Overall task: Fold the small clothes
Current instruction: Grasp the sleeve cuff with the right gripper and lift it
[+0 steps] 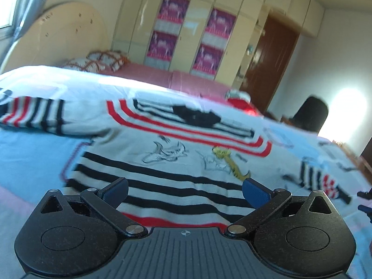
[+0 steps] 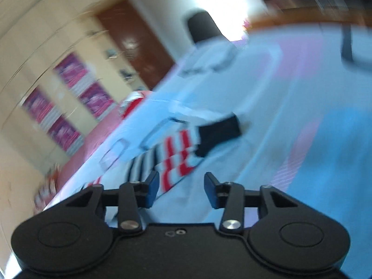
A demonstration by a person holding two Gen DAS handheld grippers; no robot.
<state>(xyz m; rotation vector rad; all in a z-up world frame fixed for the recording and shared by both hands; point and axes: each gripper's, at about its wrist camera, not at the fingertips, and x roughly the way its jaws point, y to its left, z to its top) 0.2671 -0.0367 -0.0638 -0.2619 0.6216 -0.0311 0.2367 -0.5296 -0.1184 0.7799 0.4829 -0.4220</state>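
Left wrist: left gripper (image 1: pixel 185 194) spread above striped sweater (image 1: pixel 176 153) on bed (image 1: pixel 30 160); right gripper (image 2: pixel 181 190) spread, near sleeve (image 2: pixel 186 148).

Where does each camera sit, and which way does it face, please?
Left wrist view: sits on the left hand-held gripper, open, low over the striped sweater on the bed, facing the wardrobe.
Right wrist view: sits on the right hand-held gripper, open, tilted and blurred, facing the sweater's sleeve.
Both show the sweater, bed, wardrobe, brown door and a dark object.
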